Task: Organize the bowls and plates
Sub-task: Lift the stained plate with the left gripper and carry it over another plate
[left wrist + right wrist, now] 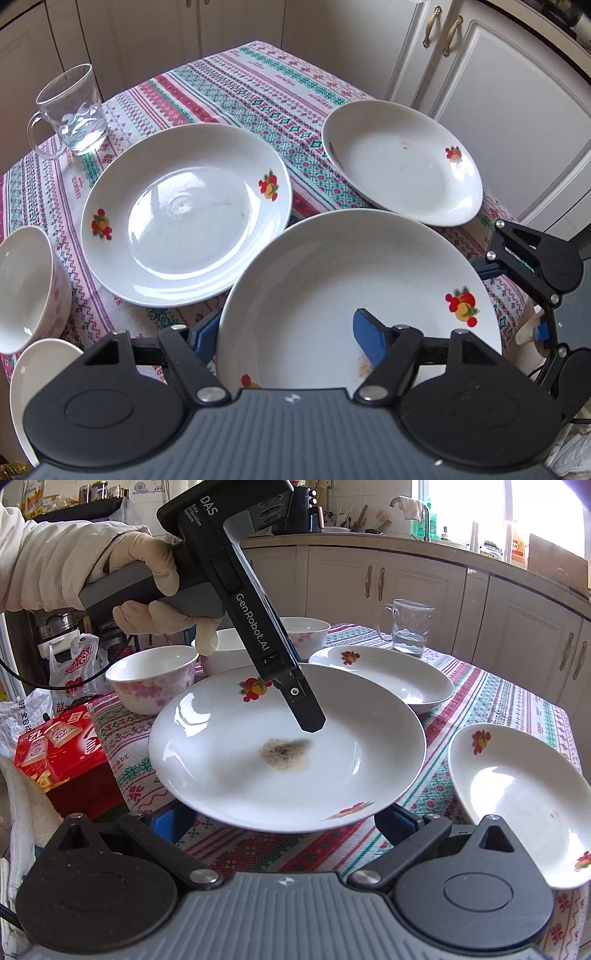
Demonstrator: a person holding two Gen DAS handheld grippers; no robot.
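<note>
the left gripper (288, 336) pinches the rim of the stained plate (280, 746), mid-frame and lifted clear of the cloth; held by one edge, it could tilt and slip onto the plate (184, 214) upper left. the right gripper (284, 825) is released, empty. the tool reads "das" and "genrobot.ai".

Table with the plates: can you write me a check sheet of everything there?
Surface: patterned tablecloth covering the table.
Job's things: held plate with a brown stain inside; flat plate and deep plate on the cloth; flowered bowls behind.
Clutter: glass mug; red box beside the table.
Grippers: left gripper fingers pinch the held plate's rim; right gripper open, below that plate's near rim.
Cables: black cable beneath the gloved hand.
Surroundings: cream cabinets, cluttered counter.
</note>
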